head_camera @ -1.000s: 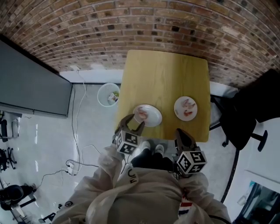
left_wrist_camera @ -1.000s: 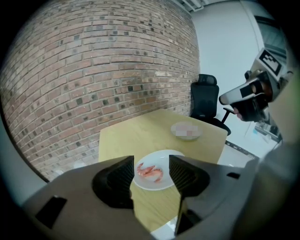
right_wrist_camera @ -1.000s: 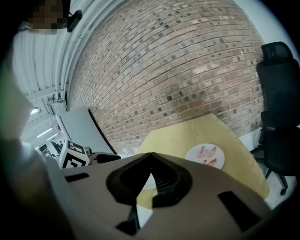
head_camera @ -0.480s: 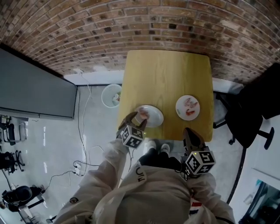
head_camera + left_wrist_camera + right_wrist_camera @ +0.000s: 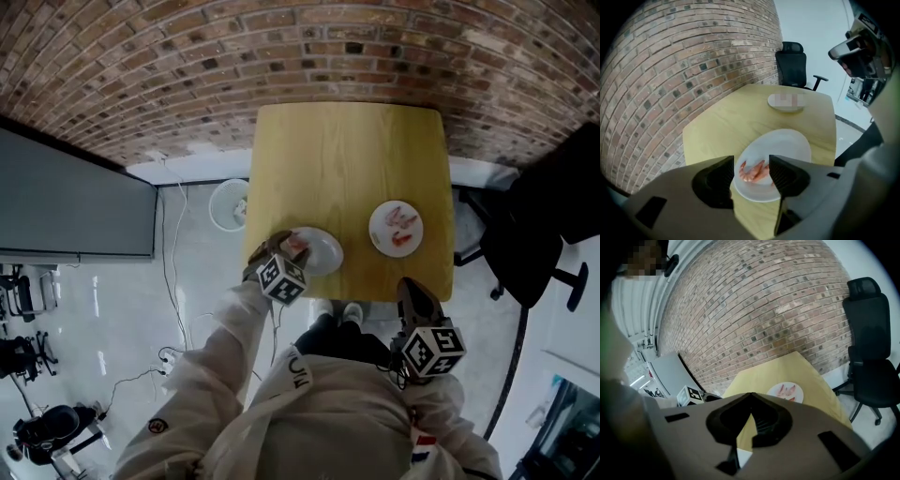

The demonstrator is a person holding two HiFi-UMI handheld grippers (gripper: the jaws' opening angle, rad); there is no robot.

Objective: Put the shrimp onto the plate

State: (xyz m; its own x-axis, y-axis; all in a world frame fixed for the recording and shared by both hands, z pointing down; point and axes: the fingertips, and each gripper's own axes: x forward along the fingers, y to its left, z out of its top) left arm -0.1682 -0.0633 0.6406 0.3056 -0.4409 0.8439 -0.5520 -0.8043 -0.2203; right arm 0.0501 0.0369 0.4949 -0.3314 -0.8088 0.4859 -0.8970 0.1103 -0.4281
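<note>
Left gripper (image 5: 752,161) has its jaws spread wide with nothing pinched. Looking down through the gap, the shrimp (image 5: 752,171) is right there between the two tips, lying on the white plate (image 5: 790,143) on the side nearest the gripper. Can't tell if either jaw touches it. Its long axis slants low-left to high-right in the left gripper view. No idea which end is the head.

Right gripper (image 5: 750,395) has its jaws pressed together, nothing in them, and it hangs off the table's (image 5: 347,159) near edge, well apart from both plates. The second plate (image 5: 396,242) further right has more shrimp (image 5: 399,219) on it.
</note>
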